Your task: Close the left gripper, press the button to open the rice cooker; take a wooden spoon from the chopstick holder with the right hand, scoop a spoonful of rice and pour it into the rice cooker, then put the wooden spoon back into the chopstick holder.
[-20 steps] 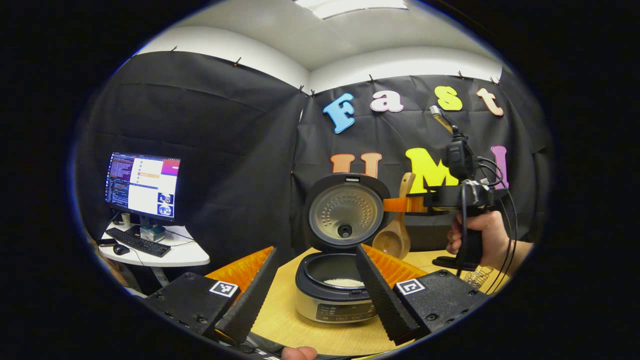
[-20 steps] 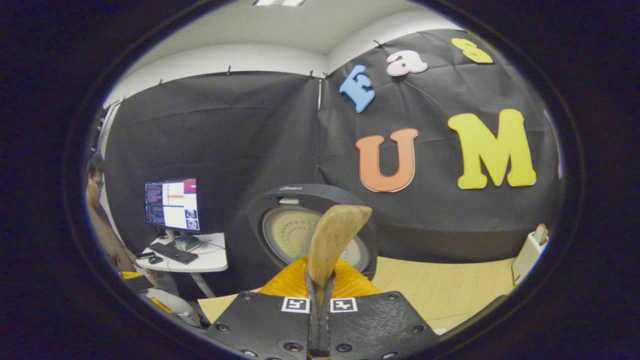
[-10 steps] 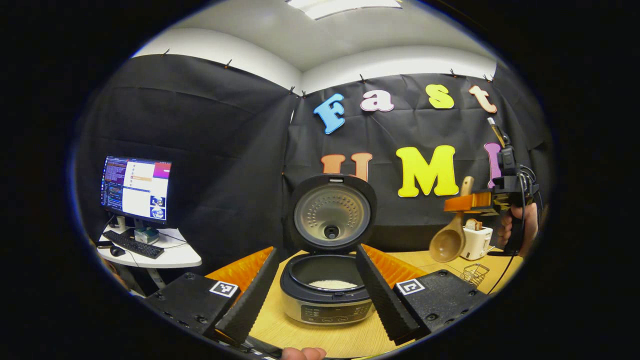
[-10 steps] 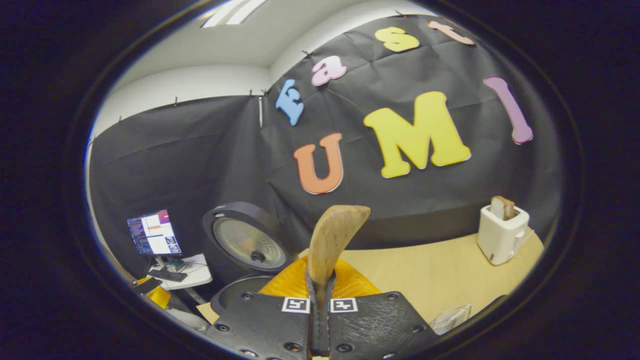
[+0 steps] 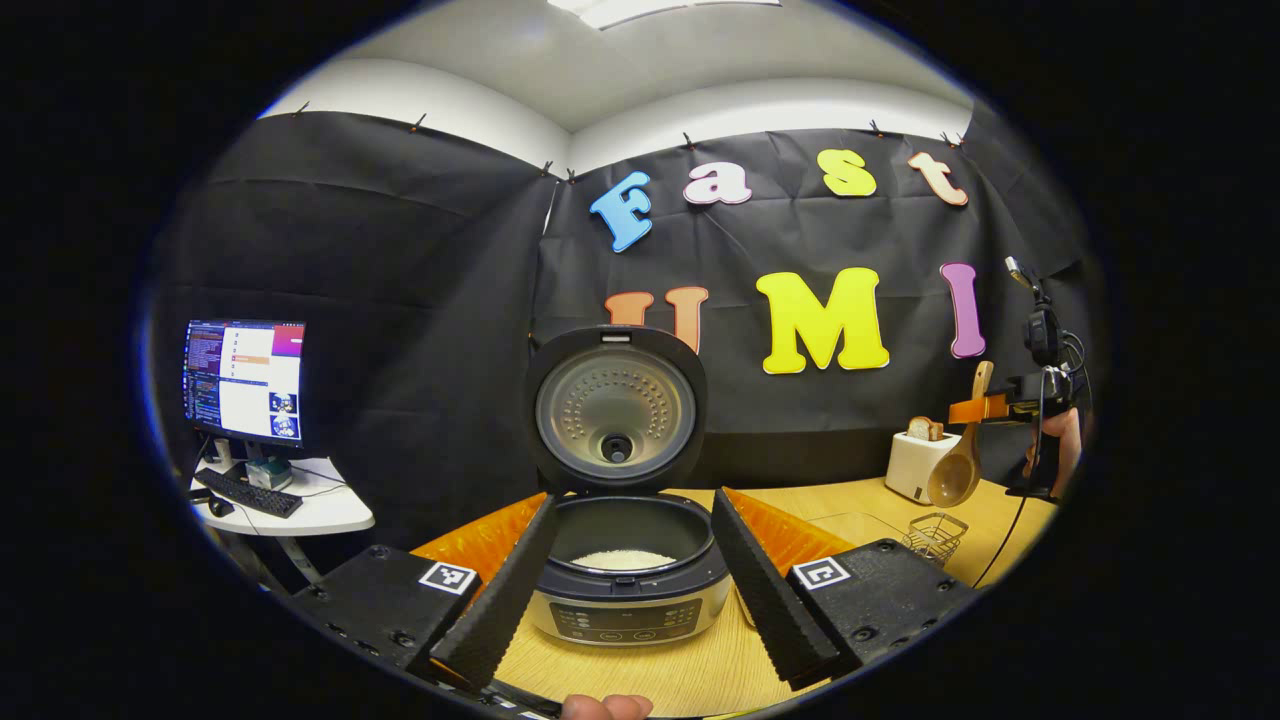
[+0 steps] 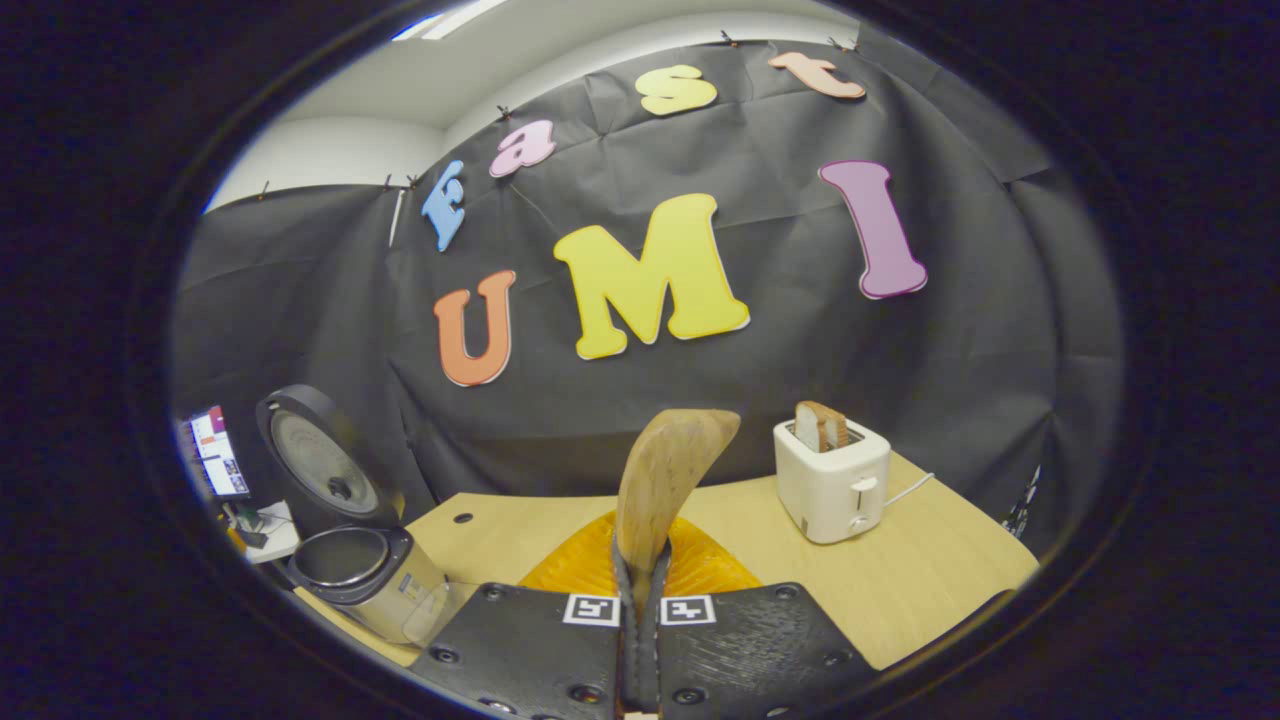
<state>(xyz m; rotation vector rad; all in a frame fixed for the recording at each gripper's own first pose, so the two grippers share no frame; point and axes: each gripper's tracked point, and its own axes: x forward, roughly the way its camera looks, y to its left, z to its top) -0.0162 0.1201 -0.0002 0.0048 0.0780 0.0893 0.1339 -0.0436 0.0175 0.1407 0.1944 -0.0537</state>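
- The rice cooker stands on the wooden bench with its round lid upright; white rice lies in the dark inner pot; its front panel is silver, the markings too small to read
- The left gripper is spread wide, holding nothing, its ribbed fingers either side of the cooker
- The right gripper is clamped on the handle of the wooden spoon; in the left gripper view the smooth rounded bowl hangs downward, above a wire chopstick holder and beside a white toaster
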